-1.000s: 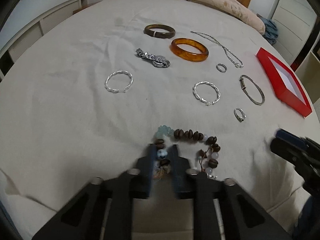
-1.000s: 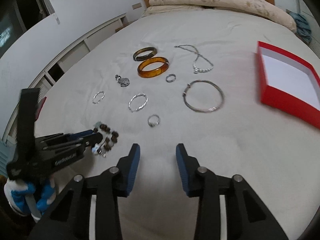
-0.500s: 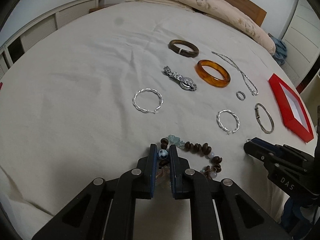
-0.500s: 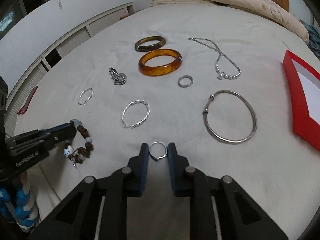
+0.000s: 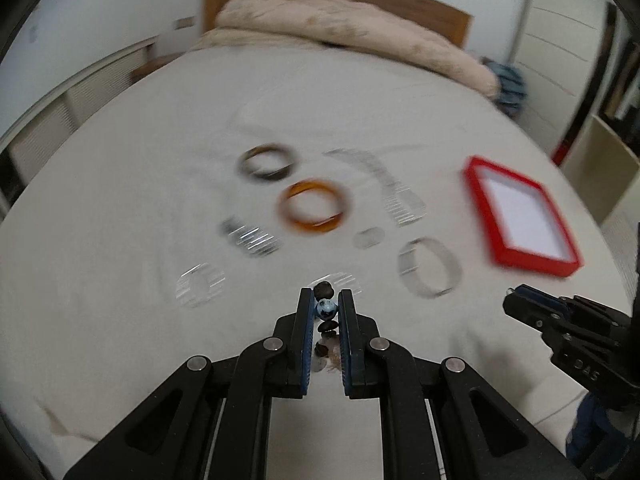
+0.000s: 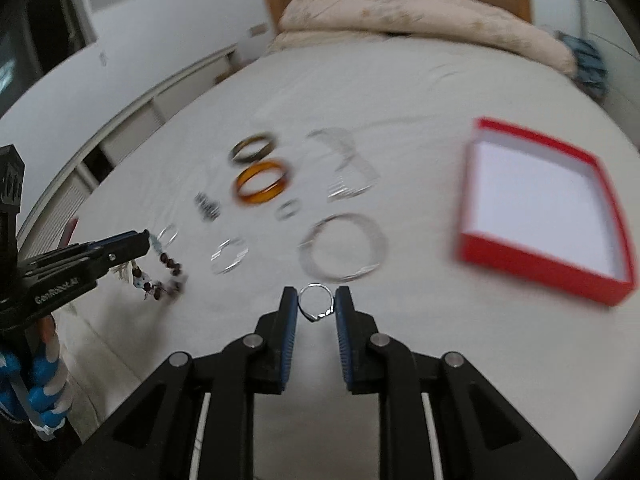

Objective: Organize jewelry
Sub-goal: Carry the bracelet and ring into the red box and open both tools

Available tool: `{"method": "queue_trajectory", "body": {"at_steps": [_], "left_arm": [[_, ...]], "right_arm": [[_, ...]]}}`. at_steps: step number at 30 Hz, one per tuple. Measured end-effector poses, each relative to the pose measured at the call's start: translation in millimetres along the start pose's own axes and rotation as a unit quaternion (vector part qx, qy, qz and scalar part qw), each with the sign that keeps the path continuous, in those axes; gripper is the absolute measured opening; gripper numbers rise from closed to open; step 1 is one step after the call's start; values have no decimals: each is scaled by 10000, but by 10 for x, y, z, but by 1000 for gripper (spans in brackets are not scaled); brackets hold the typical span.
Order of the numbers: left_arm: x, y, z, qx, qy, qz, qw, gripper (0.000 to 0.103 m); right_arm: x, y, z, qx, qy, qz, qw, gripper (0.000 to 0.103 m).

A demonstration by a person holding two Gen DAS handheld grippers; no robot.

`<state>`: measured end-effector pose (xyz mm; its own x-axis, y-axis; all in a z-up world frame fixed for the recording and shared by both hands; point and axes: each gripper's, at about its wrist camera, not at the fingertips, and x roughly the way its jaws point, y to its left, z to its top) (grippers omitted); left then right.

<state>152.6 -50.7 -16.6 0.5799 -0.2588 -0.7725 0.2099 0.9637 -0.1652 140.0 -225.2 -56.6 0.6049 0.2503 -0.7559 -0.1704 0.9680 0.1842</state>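
Left claw is pinching the bead bracelet, lower centre, rest dangling limp. Right claw is gripping a small ring, lower centre: light, slippery, likely twisting out.

Two bangles (one box).

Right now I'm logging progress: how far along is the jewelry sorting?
Nothing looks done yet: the red box is empty. In hand: the left tongs grip the beaded bracelet, and the right tongs hold a small silver ring. Left: the amber bangle and other blurred pieces on the bed.
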Motion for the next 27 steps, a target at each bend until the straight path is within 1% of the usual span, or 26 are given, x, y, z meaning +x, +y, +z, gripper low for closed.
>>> {"method": "queue_trajectory", "body": {"at_steps": [3,7,11,13,14,16,18,21,23,25,26,27], "left_arm": [[60,-461,245,238,-71,-417,9988,11],[262,-1184,692,485,-209,-1095,9926,11],[567,-1808,1044,667,-280,-1469,9865,11],[827,-1984,1084,721,-138,-1519,9857,11],[955,-2038,1076,757,-49,-1485,9860,11],[1286,-2151,1001,848,234,-1335,9871,11],[1514,-2224,888,954,499,-1195,9870,11],[1697,-2259,719,1141,788,-1067,9846,11],[1780,-2226,632,1167,943,-1010,9835,12],[1744,-2203,592,1167,931,-1037,9833,12],[1732,-2187,603,1161,938,-1060,9831,16],[1690,-2174,603,1128,933,-1103,9831,20]], "right_arm": [[-245,-449,110,158,-190,-304,9992,18],[-412,-1099,267,441,-354,-698,9960,18],[-399,-1578,390,600,-413,-955,9928,18],[-314,-1753,437,639,-371,-1007,9922,18],[-242,-1847,454,655,-317,-1019,9921,18],[-96,-1966,454,680,-183,-1036,9921,18],[58,-2053,422,683,-5,-1092,9917,18],[212,-2134,362,667,228,-1137,9910,18],[234,-2134,316,607,280,-1235,9901,19],[237,-2125,295,584,295,-1246,9900,19],[225,-2124,293,563,298,-1280,9897,24],[205,-2106,290,538,303,-1331,9892,34]]}}
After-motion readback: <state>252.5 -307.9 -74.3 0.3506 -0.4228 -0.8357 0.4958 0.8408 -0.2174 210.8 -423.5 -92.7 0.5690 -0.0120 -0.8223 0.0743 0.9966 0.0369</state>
